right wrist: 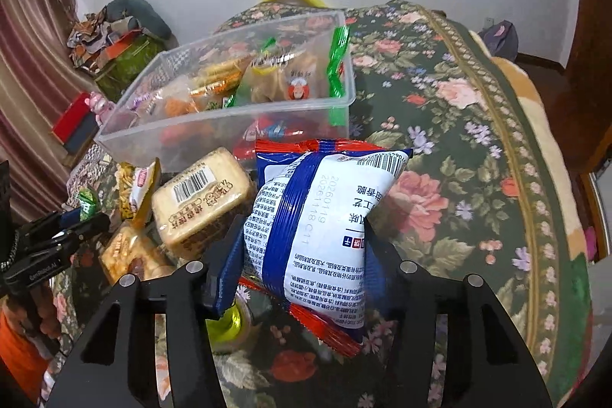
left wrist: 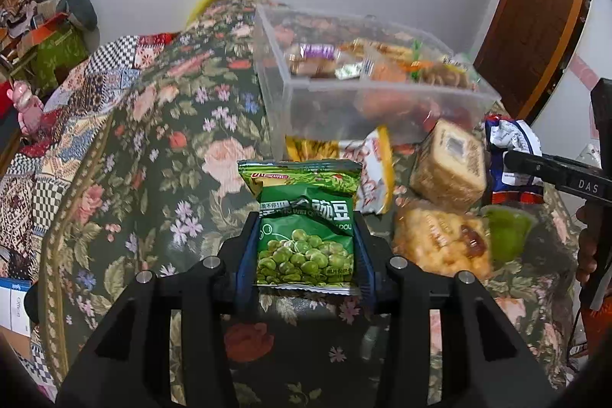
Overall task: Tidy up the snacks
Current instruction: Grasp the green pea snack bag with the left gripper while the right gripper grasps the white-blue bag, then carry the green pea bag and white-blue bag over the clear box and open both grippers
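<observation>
Left gripper (left wrist: 306, 247) is clamping the pea bag (left wrist: 306, 220); right gripper (right wrist: 304, 247) is pinching the white bag (right wrist: 317, 228); bin (right wrist: 214, 129) sitting at 12 o'clock.

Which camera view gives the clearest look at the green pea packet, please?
The left wrist view: the green pea packet sits centred and upright between the left gripper fingers, its front print readable. In the right wrist view, only a small green sliver shows at the left edge beside that gripper.

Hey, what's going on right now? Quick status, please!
Left gripper shut on green pea snack packet. Right gripper shut on blue-and-white snack bag. Clear plastic bin ahead, part-filled. Loose snacks before it.
</observation>
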Motion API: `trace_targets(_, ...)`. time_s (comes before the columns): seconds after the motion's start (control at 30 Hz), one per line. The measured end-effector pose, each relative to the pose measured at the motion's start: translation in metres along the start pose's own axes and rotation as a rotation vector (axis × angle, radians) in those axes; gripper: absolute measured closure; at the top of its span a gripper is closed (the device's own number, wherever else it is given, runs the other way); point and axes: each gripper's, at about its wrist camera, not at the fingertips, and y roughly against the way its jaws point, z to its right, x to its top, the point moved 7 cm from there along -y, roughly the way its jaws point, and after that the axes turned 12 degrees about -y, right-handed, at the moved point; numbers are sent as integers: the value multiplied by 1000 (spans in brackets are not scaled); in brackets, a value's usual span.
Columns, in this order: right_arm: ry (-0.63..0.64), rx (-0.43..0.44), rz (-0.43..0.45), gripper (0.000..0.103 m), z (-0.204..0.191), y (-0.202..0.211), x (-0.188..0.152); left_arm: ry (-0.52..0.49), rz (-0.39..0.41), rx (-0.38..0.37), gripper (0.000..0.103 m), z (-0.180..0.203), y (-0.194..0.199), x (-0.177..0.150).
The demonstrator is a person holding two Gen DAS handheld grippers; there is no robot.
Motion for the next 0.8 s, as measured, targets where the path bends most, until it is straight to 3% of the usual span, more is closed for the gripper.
trace_targets(0.47, 59, 52, 160, 52, -30, 46, 47, -20, 144, -5, 59, 13, 42, 64)
trace_targets(0.8, 95, 72, 196, 52, -52, 33, 81, -26, 185, 8, 59, 16, 32, 111)
